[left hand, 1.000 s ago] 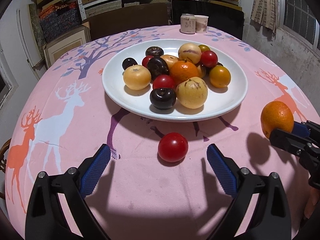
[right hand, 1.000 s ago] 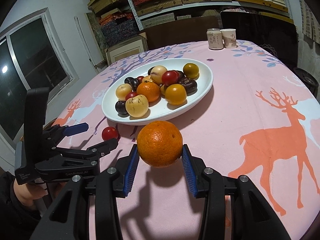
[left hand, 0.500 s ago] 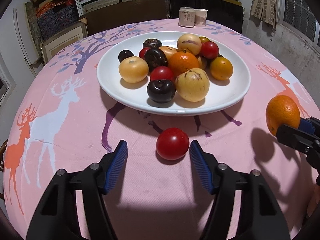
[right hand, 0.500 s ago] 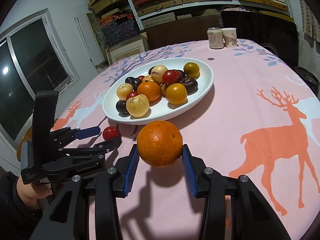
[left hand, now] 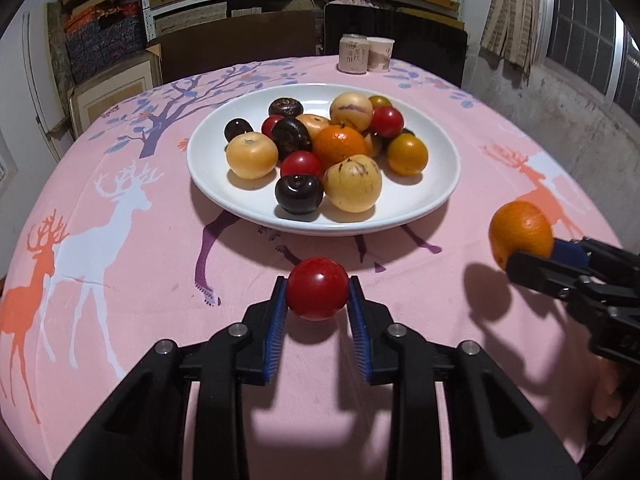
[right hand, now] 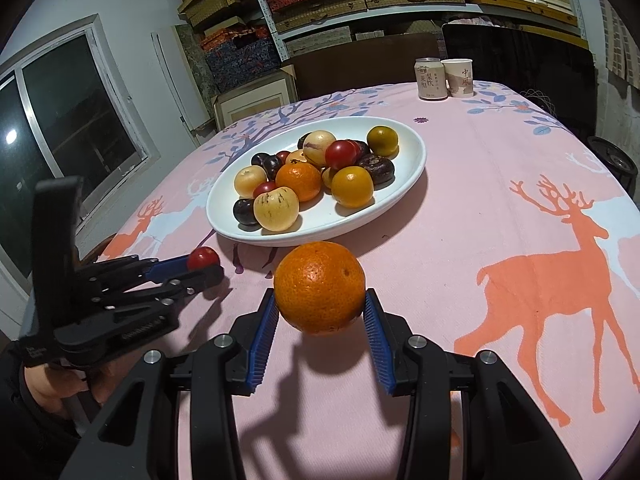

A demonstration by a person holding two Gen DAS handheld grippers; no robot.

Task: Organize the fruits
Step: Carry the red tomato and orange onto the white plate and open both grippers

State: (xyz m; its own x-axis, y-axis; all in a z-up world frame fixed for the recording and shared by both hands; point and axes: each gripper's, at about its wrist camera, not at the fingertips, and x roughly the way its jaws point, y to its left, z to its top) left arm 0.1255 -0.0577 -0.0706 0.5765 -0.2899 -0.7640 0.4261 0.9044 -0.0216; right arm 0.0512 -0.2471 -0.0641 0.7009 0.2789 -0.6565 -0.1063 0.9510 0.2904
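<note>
My left gripper (left hand: 317,300) is shut on a red tomato (left hand: 317,288) just in front of the white plate (left hand: 436,196), low over the pink cloth. The plate holds several fruits: oranges, yellow melons, dark plums, red tomatoes. My right gripper (right hand: 320,312) is shut on a large orange (right hand: 319,286) and holds it above the cloth, in front of the plate (right hand: 404,196). The orange also shows in the left wrist view (left hand: 520,232), to the right. The left gripper with the tomato (right hand: 203,258) shows at the left in the right wrist view.
A can (right hand: 431,79) and a paper cup (right hand: 458,77) stand at the table's far edge. A dark chair back (left hand: 396,48) and shelves of boxes stand behind the table. A window (right hand: 52,128) is at the left.
My left gripper moved forward around the red tomato and closed on it. The right gripper kept holding the orange almost still.
</note>
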